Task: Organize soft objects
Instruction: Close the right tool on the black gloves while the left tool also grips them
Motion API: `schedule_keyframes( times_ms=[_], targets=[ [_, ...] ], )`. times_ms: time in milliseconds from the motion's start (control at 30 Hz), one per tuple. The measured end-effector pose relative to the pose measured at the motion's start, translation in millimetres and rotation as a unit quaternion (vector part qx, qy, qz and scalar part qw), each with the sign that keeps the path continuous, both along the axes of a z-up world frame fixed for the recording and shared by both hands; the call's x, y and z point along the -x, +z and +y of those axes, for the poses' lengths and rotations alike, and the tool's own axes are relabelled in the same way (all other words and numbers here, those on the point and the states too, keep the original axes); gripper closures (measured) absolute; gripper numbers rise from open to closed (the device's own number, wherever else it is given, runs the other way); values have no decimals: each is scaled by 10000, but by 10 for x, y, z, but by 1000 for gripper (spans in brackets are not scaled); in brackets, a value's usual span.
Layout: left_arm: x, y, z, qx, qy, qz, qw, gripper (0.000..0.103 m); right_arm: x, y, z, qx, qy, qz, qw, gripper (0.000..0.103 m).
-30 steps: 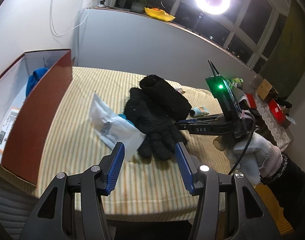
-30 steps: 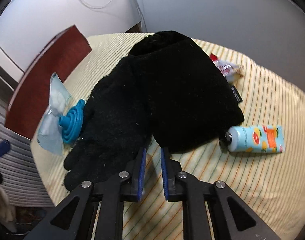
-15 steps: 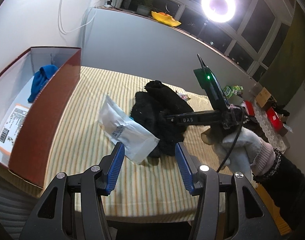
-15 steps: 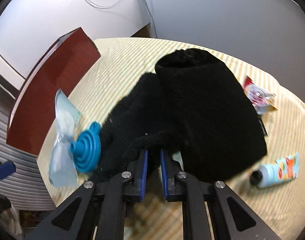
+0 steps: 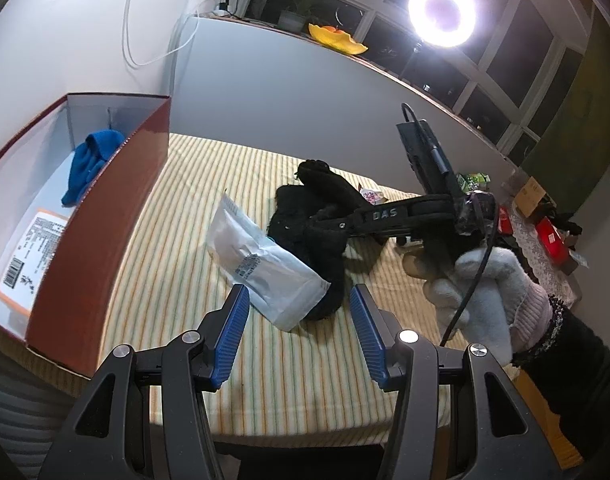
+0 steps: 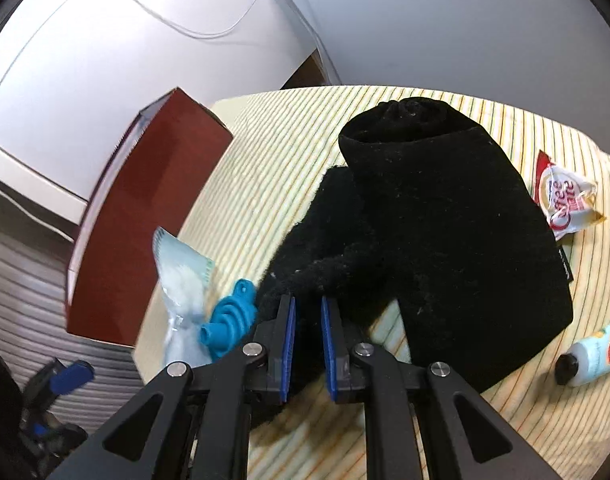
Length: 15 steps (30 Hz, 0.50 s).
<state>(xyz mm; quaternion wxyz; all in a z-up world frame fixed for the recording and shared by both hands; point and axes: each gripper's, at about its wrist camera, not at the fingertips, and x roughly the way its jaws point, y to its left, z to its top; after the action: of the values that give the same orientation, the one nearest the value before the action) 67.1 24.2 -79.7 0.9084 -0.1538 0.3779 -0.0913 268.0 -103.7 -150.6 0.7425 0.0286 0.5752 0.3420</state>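
The right tool [image 6: 305, 312] is clamped on a fuzzy finger of the black glove [image 6: 325, 240], which lies on the striped table [image 5: 193, 216] partly under a black sock [image 6: 445, 208]. The left tool [image 5: 299, 320] hangs over the near edge with its jaws apart and nothing between them. A white pouch [image 5: 261, 268] and a blue funnel [image 6: 229, 320] sit just beside the glove. In the red box [image 5: 105, 220] at the left lies a blue cloth [image 5: 89, 164].
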Motion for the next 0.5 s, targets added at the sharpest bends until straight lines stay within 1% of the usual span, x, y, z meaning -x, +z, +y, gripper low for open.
schedule_keyframes(
  times_ms=[67,133,167,233,300,367,500],
  targets=[
    [5,4,24,21,12,1,10000,52,1,3,-55,-171,-134,178,9996,81],
    [3,1,27,35,-4,2,10000,52,11,17,-160,-324,-281,349,9985,70],
    [0,0,10,33,-51,-3,10000,52,26,28,-236,-424,-375,437,9974,69],
    [-17,-14,-18,17,-110,2,9999,52,13,9,-337,-779,-507,700,9932,58],
    [-36,-36,-78,24,-199,19,9998,52,9,-23,-413,-948,-640,868,9896,54],
    [-42,-56,-136,43,-265,33,9996,52,20,-50,-381,-803,-611,813,9916,54],
    [-55,-70,-253,38,-390,41,9992,52,68,-99,-211,-295,-442,519,9972,54]
  ],
)
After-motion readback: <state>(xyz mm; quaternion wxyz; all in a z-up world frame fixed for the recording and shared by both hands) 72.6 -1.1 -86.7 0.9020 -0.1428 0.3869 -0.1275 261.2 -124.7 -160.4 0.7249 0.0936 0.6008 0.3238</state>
